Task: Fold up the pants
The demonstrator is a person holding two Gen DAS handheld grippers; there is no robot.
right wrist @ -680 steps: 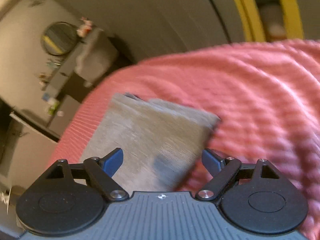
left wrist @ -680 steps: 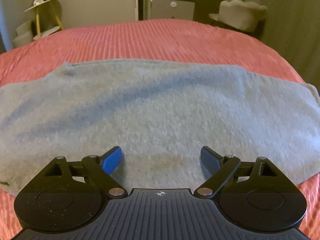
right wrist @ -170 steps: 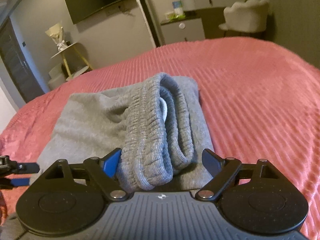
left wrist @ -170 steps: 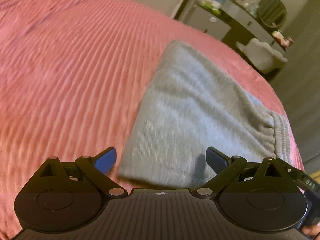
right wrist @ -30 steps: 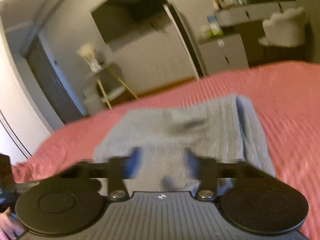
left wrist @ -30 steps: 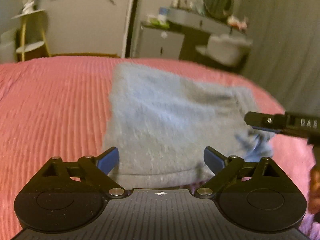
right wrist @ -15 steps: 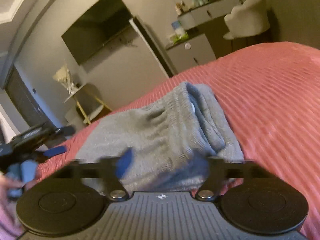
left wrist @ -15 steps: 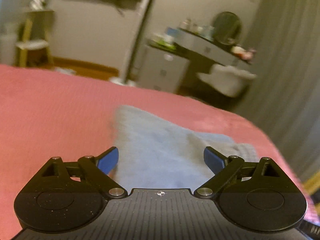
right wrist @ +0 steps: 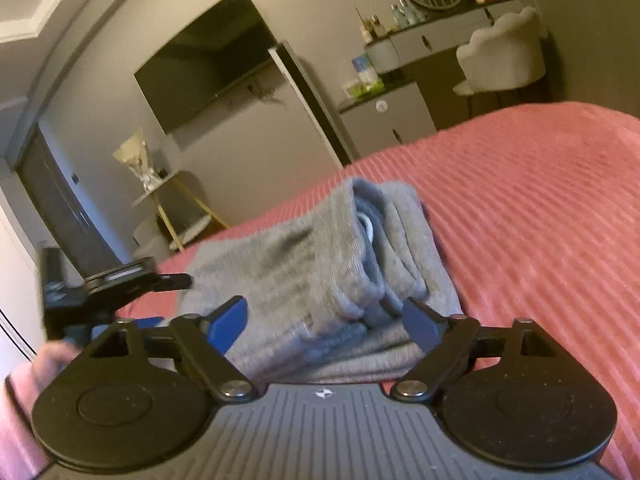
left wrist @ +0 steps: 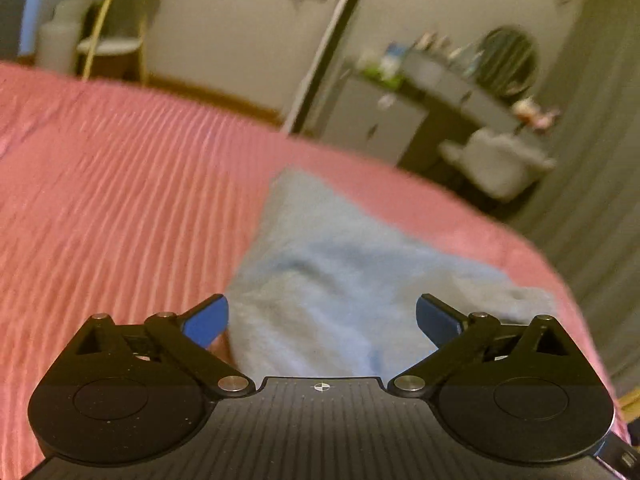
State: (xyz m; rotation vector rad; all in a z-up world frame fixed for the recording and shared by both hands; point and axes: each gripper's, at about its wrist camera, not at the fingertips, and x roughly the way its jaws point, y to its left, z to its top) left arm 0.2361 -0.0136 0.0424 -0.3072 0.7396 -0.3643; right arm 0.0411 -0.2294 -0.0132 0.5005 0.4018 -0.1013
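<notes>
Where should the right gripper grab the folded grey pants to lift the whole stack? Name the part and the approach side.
Probably the near end of the folded pants, where the layered edges face the right gripper. Come in low along the pink bedspread from the camera side, so one finger slides under the bottom layer and the other lands on top. The thick waistband roll looks too bulky to clamp.

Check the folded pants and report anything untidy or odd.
The grey pants lie folded on the pink bedspread, both grippers open and clear. Only oddity: something white peeks out between the waistband layers.
</notes>
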